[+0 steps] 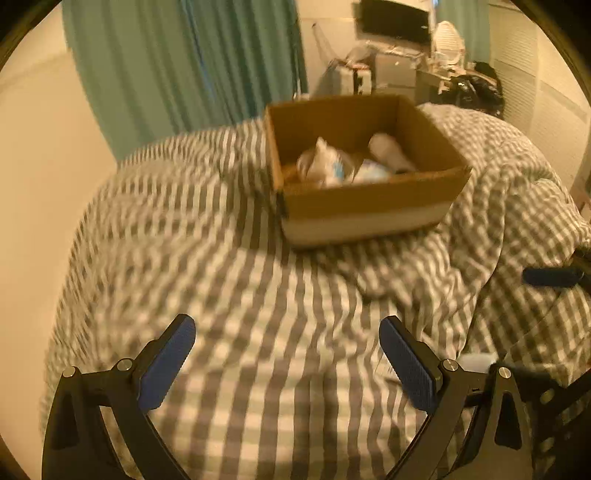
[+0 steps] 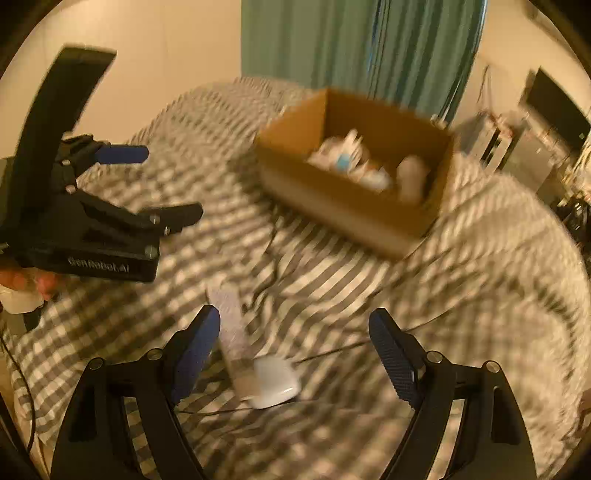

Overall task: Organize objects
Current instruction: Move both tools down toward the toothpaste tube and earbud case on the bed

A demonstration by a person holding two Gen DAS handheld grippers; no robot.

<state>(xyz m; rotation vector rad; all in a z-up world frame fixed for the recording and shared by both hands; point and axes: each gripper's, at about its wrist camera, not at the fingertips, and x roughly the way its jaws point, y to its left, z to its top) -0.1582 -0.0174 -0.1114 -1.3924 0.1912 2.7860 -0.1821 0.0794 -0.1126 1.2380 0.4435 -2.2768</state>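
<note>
Hovering, right gripper (image 2: 293,343): jaws spread apart with nothing clasped, blue pads facing each other above the bedding
Near items: a small white case (image 2: 277,382) lies on the checked duvet (image 2: 461,314) between the right jaws, and a pale flat remote-like bar (image 2: 232,328) rests against it, reaching up past the left pad (both blurred, so I cannot tell exactly what they are)
Cables: thin dark cords (image 2: 332,350) run across the cover near the white case
Left gripper (image 1: 286,350): jaws released wide, nothing between them, only checked duvet (image 1: 258,314) below; in the right wrist view it sits at the left edge (image 2: 166,184), a hand (image 2: 26,280) under its body
Right gripper seen from the left wrist: only a dark blue tip shows at the far right edge (image 1: 550,277)
Cardboard box (image 1: 369,206): stands open on the duvet farther off, well apart from both grippers (image 2: 351,199)
Box contents: white crumpled packets (image 1: 332,166) with some light blue, and a white roll (image 1: 391,151) towards the back corner
Background: teal curtain (image 1: 192,62) behind the bed, a dark screen (image 1: 395,20) and cluttered furniture beyond
</note>
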